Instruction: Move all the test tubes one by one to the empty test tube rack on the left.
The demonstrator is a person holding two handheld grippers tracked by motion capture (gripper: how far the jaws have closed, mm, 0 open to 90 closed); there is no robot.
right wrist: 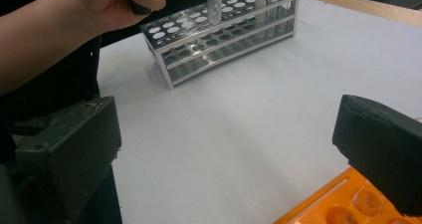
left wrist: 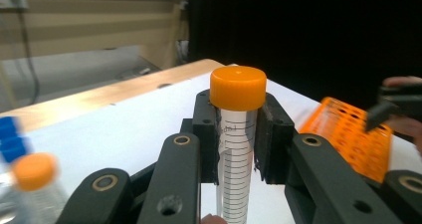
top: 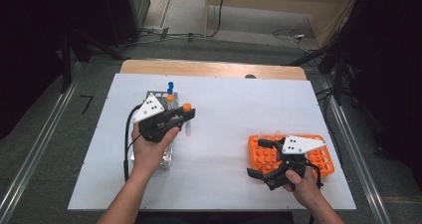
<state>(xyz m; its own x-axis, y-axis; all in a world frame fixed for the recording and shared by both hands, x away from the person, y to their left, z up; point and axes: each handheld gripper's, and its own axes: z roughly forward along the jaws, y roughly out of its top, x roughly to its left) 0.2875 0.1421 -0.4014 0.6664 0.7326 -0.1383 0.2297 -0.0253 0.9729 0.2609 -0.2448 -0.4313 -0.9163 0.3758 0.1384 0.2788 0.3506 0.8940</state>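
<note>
We held the right claw (top: pixel 262 158) wide open and empty at the near-left corner of the orange rack (top: pixel 322 157). Left of that rack, beyond it, our left claw (top: pixel 185 115) clamped the orange-capped tube (top: pixel 187 118) upright, just beside the steel rack (top: pixel 154 95).

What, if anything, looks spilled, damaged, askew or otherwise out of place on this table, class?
Nothing stands out. The left gripper holds an orange-capped tube upright, cap on, above the metal rack. The orange rack lies flat by the open right gripper. The white table shows no spill or breakage.
</note>
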